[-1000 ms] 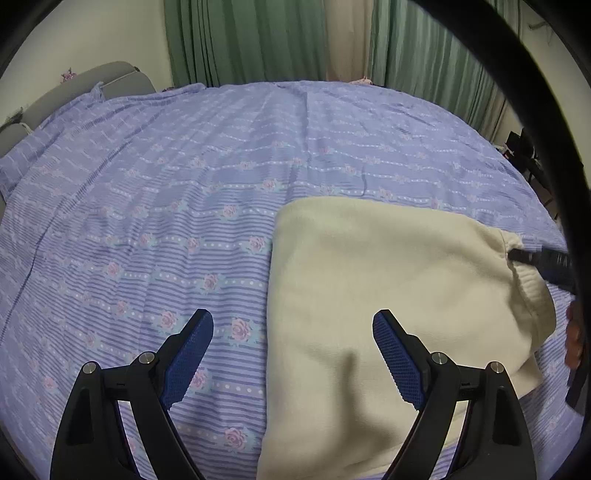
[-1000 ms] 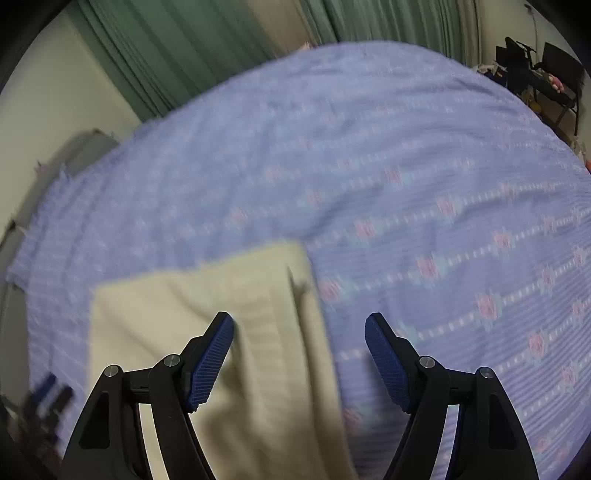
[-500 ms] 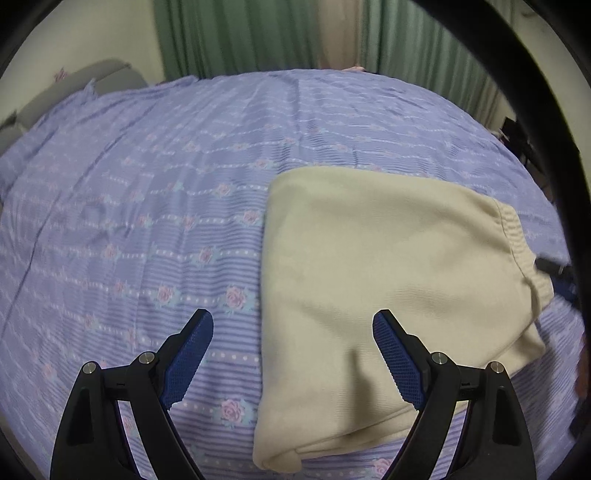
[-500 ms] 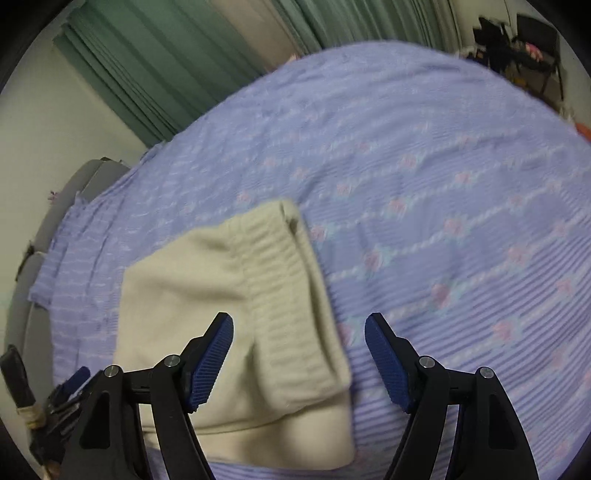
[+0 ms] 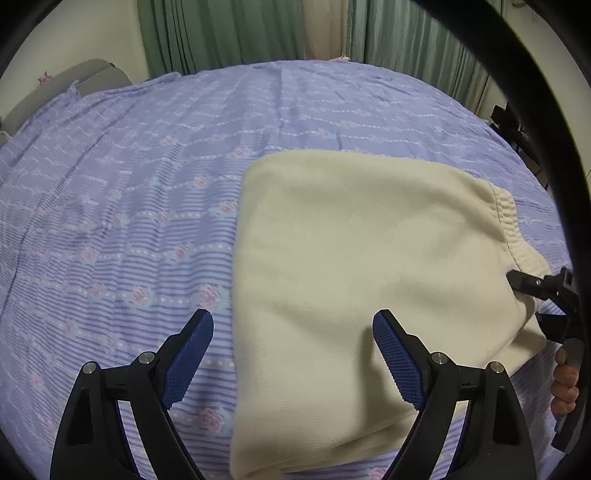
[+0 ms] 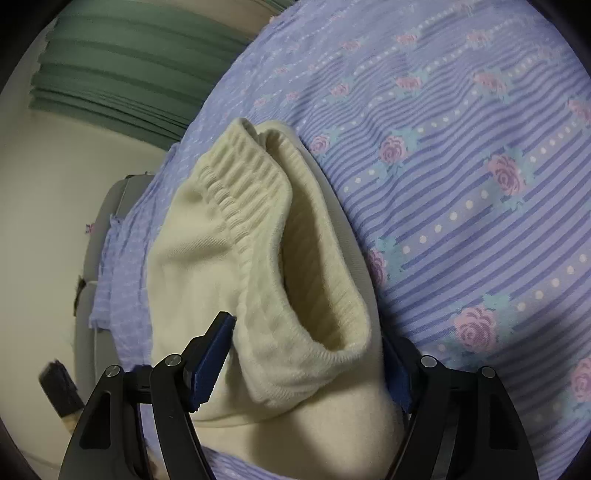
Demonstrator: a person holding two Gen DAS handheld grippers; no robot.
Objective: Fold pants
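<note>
Cream pants lie folded on the purple flowered bedsheet. My left gripper is open and hovers over the near left edge of the pants, holding nothing. My right gripper is open, its jaws set on either side of the ribbed waistband at the near corner of the pants; the fabric bulges between the fingers. The right finger is partly hidden by the cloth. In the left wrist view the right gripper shows at the pants' right edge.
The sheet covers the whole bed. Green curtains hang behind it. A grey headboard or chair stands at the far left. Dark furniture is at the far right.
My right gripper has moved in close to the waistband corner, which now sits between its open fingers. My left gripper has drifted slightly and stays open.
</note>
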